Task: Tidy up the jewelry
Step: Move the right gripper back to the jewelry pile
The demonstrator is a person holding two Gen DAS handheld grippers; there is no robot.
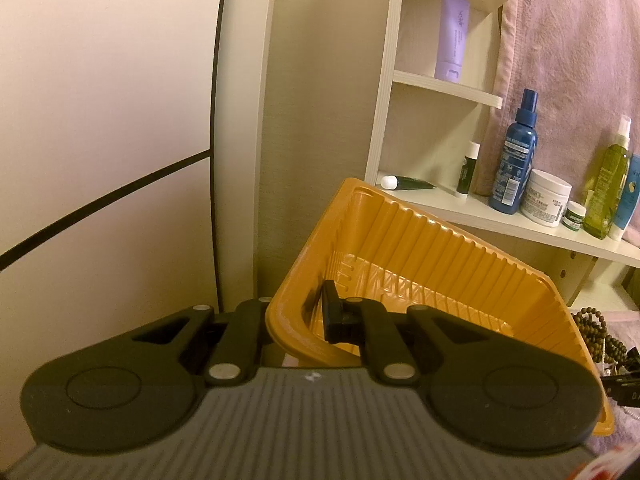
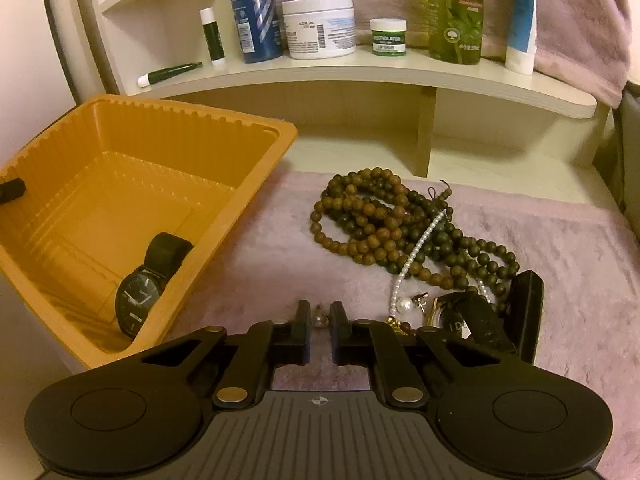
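R gripper (image 2: 320, 320): fingers parted a little, straddling a small round earring (image 2: 319, 319) on the pink cloth (image 2: 280, 248), dead ahead. L gripper (image 1: 296, 312) clamps tray (image 1: 420, 264) wall, tilted. Tray lies left of R; I judge R nearer.

The left claw's (image 1: 298, 316) outer finger hides behind the orange tray's wall (image 1: 280, 320); jar labels (image 2: 320, 30) blur unreadably.
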